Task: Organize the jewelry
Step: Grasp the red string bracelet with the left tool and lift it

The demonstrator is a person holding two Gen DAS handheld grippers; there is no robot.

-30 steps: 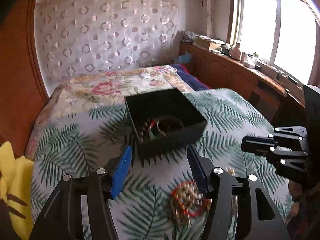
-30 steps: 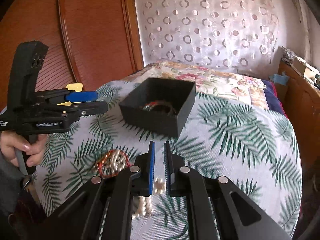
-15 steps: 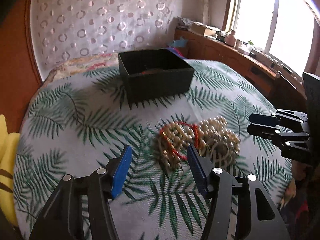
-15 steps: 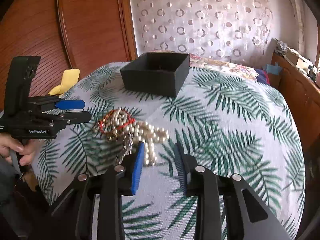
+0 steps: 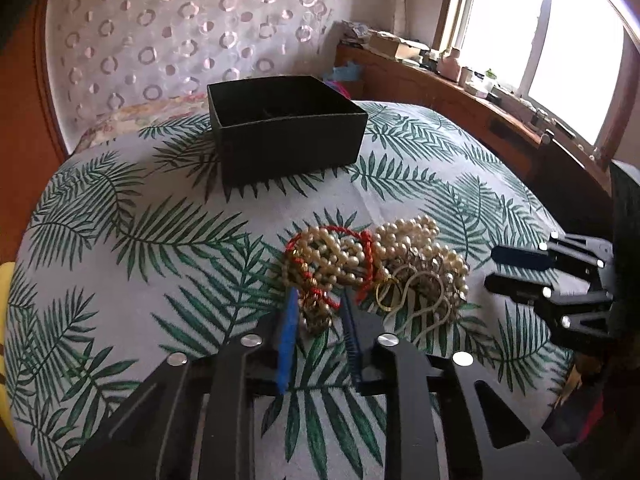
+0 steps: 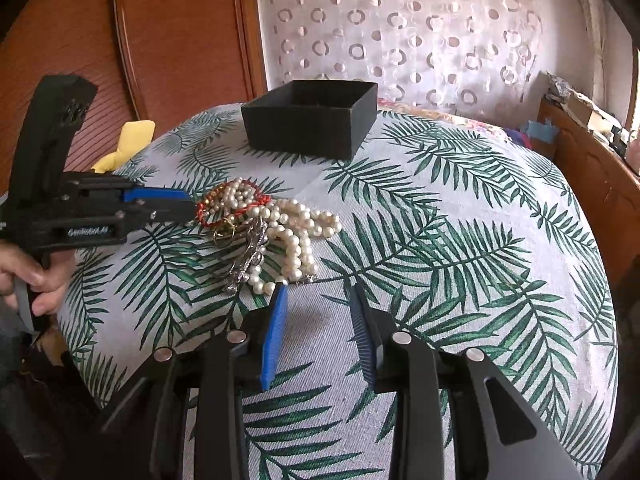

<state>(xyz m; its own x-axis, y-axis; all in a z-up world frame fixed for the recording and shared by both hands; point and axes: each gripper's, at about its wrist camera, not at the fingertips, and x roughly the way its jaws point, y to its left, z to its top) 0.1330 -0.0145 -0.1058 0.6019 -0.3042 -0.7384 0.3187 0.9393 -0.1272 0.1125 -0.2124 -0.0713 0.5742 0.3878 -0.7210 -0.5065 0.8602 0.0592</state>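
Left gripper (image 5: 318, 312) jaws just closing round red-cord-and-pearl tangle of jewelry (image 5: 340, 264), prob. to carry it to black square box (image 5: 286, 128); right gripper (image 6: 318, 300) agape, empty.

Jewelry pile (image 5: 372, 268) on bedspread (image 5: 140, 264), near side. Box (image 5: 286, 126) on same bedspread, behind pile, apart from it. Left gripper (image 5: 318, 300) at pile's near edge — strands between its jaws. Right gripper (image 6: 316, 292) just beside pile's other side — nothing between jaws.
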